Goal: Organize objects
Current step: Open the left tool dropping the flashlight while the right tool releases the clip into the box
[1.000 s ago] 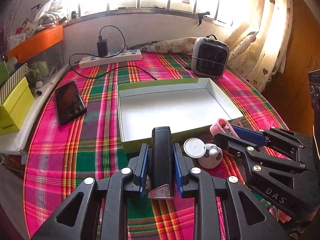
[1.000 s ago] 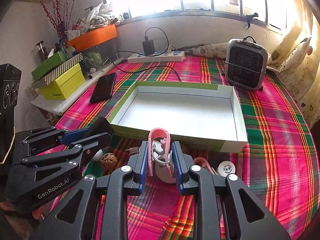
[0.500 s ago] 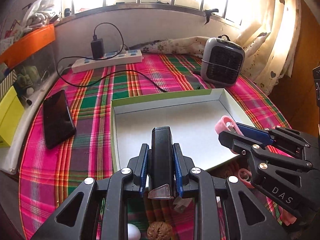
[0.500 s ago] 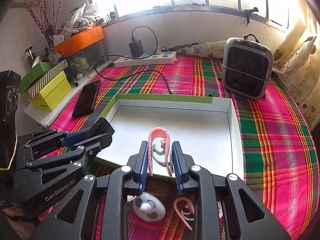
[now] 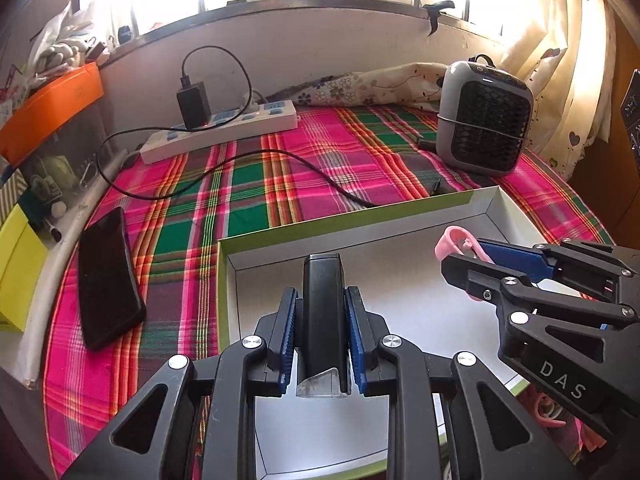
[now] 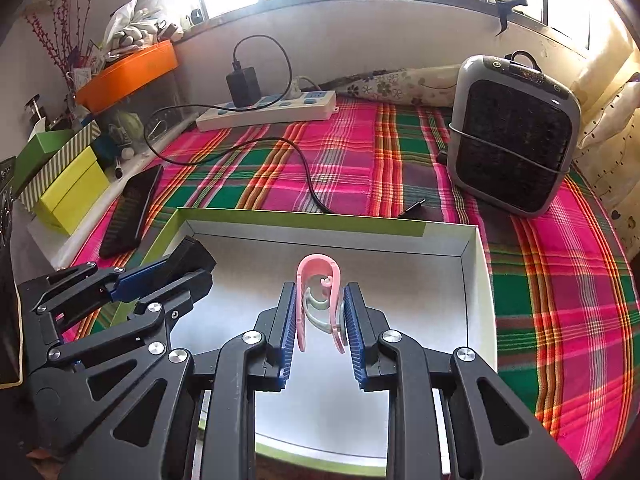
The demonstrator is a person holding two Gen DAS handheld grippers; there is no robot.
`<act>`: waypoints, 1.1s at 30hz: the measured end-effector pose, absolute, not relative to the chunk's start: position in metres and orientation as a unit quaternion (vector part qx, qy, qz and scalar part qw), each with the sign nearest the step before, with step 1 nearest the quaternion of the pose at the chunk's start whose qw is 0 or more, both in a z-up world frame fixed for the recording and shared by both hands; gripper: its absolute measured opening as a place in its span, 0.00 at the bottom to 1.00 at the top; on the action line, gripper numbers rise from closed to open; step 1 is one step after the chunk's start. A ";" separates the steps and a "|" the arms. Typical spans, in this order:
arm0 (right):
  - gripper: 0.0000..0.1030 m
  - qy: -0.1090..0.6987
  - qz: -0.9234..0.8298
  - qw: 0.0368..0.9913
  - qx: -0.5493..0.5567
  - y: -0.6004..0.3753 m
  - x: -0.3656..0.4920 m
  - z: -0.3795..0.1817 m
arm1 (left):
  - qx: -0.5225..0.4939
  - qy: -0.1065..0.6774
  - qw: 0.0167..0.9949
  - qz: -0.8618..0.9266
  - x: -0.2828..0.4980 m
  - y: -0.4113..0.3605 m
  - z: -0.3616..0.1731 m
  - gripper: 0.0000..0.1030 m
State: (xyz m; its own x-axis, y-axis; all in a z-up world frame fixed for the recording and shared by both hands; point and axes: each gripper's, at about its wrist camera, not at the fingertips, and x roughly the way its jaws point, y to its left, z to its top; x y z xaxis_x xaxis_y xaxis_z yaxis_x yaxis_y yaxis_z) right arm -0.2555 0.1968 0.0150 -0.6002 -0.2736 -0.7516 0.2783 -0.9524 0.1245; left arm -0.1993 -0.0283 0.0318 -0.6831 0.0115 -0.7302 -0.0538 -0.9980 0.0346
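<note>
- Now the left tongs (image 5: pixel 320 328) are clamped on a black oblong object (image 5: pixel 322 320), which stands lengthwise between the blue pads (image 5: pixel 289 332) with a clear piece at its near end.
- Both the tongs and that object hang over the white floor of the shallow box (image 5: pixel 400 216), a green-rimmed tray lying on the plaid cloth (image 5: pixel 248 188) of the surface.
- Seen from the right wrist, the right tongs (image 6: pixel 320 320) are pressed together on a pink clip (image 6: pixel 318 292), a U-shaped loop with its closed bend pointing away from the camera and a pale curved piece inside it.
- That clip is likewise held above the inside of the box, toward the box's middle; whether it touches the floor I cannot tell.
- From the left wrist view the right tongs come in from the right edge, the pink loop jutting past their tips.
- Left of the box a black phone (image 5: pixel 106 276) lies flat on the cloth, just beside the green rim but apart from it.
- Behind the box a black cable (image 5: pixel 280 160) snakes across the cloth from a charger plugged into a white power strip (image 5: pixel 224 128) by the wall.
- At the far right stands a grey heater (image 5: pixel 484 120) with a dark grille, upright and well apart from the tongs.
- Yellow and green boxes (image 6: pixel 68 184) sit on the ledge to the left.
</note>
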 end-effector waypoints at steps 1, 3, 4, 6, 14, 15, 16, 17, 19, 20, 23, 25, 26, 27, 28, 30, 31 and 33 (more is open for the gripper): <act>0.23 0.003 -0.894 0.153 0.421 0.196 -0.258 0.013 | -0.398 0.028 0.016 0.917 -0.201 -0.029 0.030 0.21; 0.23 0.007 -0.894 0.151 0.422 0.196 -0.261 0.011 | -0.398 0.032 0.012 0.917 -0.204 -0.029 0.028 0.21; 0.23 0.009 -0.894 0.151 0.422 0.195 -0.263 0.010 | -0.399 0.031 0.011 0.916 -0.205 -0.030 0.026 0.21; 0.23 0.012 -0.892 0.151 0.425 0.193 -0.266 0.008 | -0.398 0.042 -0.002 0.917 -0.206 -0.030 0.024 0.21; 0.23 0.018 -0.888 0.146 0.435 0.186 -0.276 -0.001 | -0.419 0.027 0.003 0.908 -0.214 -0.036 0.014 0.21; 0.23 0.019 -0.888 0.146 0.435 0.186 -0.276 -0.001 | -0.420 0.027 0.003 0.907 -0.215 -0.036 0.013 0.21; 0.23 0.020 -0.888 0.147 0.435 0.185 -0.277 -0.002 | -0.419 0.030 0.001 0.907 -0.215 -0.035 0.013 0.21; 0.23 0.021 -0.887 0.146 0.437 0.184 -0.278 -0.003 | -0.420 0.031 0.001 0.907 -0.216 -0.035 0.013 0.21; 0.23 0.021 -0.886 0.146 0.440 0.183 -0.280 -0.004 | -0.422 0.030 0.004 0.906 -0.217 -0.034 0.012 0.21; 0.23 0.021 -0.885 0.145 0.441 0.183 -0.281 -0.005 | -0.422 0.031 0.003 0.906 -0.218 -0.034 0.012 0.21; 0.24 0.023 -0.883 0.146 0.445 0.181 -0.282 -0.008 | -0.422 0.031 0.004 0.906 -0.218 -0.034 0.012 0.21; 0.24 0.026 -0.884 0.144 0.445 0.181 -0.283 -0.009 | -0.423 0.031 0.003 0.906 -0.218 -0.035 0.012 0.21; 0.24 0.026 -0.884 0.143 0.445 0.181 -0.283 -0.009 | -0.423 0.032 0.003 0.905 -0.218 -0.034 0.012 0.21; 0.24 0.026 -0.884 0.141 0.445 0.181 -0.282 -0.009 | -0.423 0.032 0.003 0.905 -0.219 -0.035 0.012 0.21; 0.24 0.028 -0.884 0.140 0.446 0.181 -0.282 -0.009 | -0.423 0.031 0.003 0.905 -0.219 -0.035 0.012 0.21; 0.24 0.030 -0.884 0.138 0.446 0.180 -0.282 -0.009 | -0.424 0.031 0.003 0.905 -0.219 -0.035 0.012 0.21; 0.24 0.029 -0.884 0.137 0.446 0.180 -0.282 -0.009 | -0.424 0.031 0.003 0.905 -0.219 -0.034 0.012 0.21; 0.24 0.029 -0.884 0.135 0.447 0.180 -0.282 -0.009 | -0.424 0.032 0.003 0.905 -0.219 -0.035 0.011 0.21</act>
State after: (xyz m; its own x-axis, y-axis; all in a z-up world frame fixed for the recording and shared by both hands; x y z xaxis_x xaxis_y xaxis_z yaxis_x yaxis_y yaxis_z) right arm -0.2819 0.1804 -0.0088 -0.5641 -0.2139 -0.7976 0.2651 -0.9617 0.0704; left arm -0.2193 -0.0350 0.0115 -0.6411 -0.0225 -0.7671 -0.0319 -0.9979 0.0559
